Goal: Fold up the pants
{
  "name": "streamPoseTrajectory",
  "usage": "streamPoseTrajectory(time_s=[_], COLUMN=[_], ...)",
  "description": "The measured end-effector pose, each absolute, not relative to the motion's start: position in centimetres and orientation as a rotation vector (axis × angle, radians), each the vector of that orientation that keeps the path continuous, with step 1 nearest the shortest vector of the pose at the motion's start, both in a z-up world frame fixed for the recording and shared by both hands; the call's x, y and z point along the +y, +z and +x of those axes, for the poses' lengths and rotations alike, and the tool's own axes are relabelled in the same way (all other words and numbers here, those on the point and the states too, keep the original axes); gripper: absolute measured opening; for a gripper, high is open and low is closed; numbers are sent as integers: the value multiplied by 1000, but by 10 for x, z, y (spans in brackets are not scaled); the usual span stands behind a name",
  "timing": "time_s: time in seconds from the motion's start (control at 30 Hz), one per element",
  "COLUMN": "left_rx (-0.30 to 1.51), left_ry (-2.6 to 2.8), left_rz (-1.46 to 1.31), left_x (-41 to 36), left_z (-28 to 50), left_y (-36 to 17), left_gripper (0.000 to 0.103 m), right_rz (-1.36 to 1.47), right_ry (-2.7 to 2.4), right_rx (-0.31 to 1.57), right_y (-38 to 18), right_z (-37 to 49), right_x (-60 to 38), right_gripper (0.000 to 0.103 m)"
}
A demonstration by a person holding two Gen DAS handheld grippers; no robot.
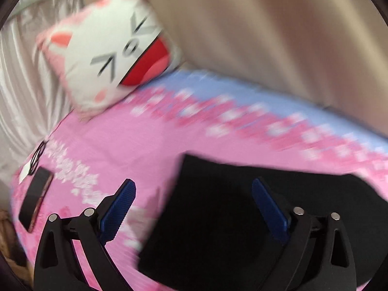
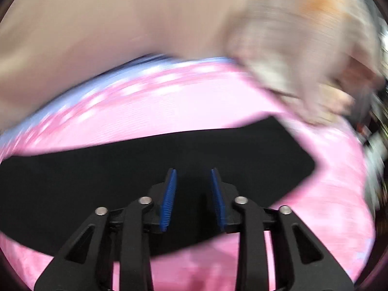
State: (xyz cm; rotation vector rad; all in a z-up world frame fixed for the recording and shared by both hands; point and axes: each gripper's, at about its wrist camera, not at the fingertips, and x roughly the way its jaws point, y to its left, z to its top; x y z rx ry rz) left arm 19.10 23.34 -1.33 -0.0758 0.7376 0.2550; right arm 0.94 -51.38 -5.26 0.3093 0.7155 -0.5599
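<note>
The black pants [image 1: 242,218] lie flat on a pink bedsheet [image 1: 116,150]. In the left wrist view their squared end sits under the right finger, and my left gripper [image 1: 192,186] hovers above it, wide open with nothing between its blue pads [image 1: 118,208]. In the right wrist view the pants [image 2: 121,169] stretch as a long dark band across the sheet [image 2: 181,106]. My right gripper [image 2: 193,177] is above that band, jaws parted, with no cloth between the blue pads [image 2: 169,198]. Both views are blurred by motion.
A white cat-face cushion [image 1: 106,55] leans at the bed's head on the left. A dark phone-like slab [image 1: 36,198] lies near the sheet's left edge. A beige wall [image 1: 266,36] runs behind the bed. A pale bundle of fabric [image 2: 303,53] lies at the right.
</note>
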Motion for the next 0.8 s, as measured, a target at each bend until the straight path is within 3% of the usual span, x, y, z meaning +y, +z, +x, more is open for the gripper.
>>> streamPoseTrajectory(time_s=[0.07, 0.13, 0.17, 0.2, 0.3, 0.33, 0.37, 0.4, 0.47, 0.63, 0.73, 0.8], left_rx=[689, 678, 683, 694, 748, 769, 794, 814, 866, 899, 885, 888], left_ry=[205, 167, 141, 115, 69, 55, 51, 51, 59, 118, 135, 146], left_rz=[-34, 10, 39, 63, 124, 137, 148, 156, 183, 268, 290, 291], left_x=[191, 156, 132, 112, 58, 43, 29, 20, 2, -12, -15, -15], left_z=[182, 179, 179, 180, 180, 180, 180, 179, 176, 167, 164, 164], left_y=[2, 8, 7, 5, -13, -20, -30, -39, -60, -94, -94, -93], left_gripper=[96, 96, 96, 96, 96, 96, 96, 96, 96, 97, 97, 97], right_rz=[340, 355, 351, 336, 282, 283, 267, 223, 184, 413, 396, 366], right_ry=[-594, -587, -581, -571, -495, -446, -423, -443, -497, -535, -450, -316], right_rx=[695, 690, 696, 704, 724, 740, 763, 790, 756, 776, 631, 665], right_y=[-49, -45, -45, -46, -52, -58, -67, -74, -73, -84, -52, -48], right_z=[-1, 2, 9, 19, 52, 64, 77, 84, 82, 65, 34, 36], right_x=[-547, -579, -590, -597, -608, -608, -608, -606, -609, -667, -644, -617], right_gripper=[40, 47, 65, 74, 74, 72, 51, 18, 4, 0, 2, 3])
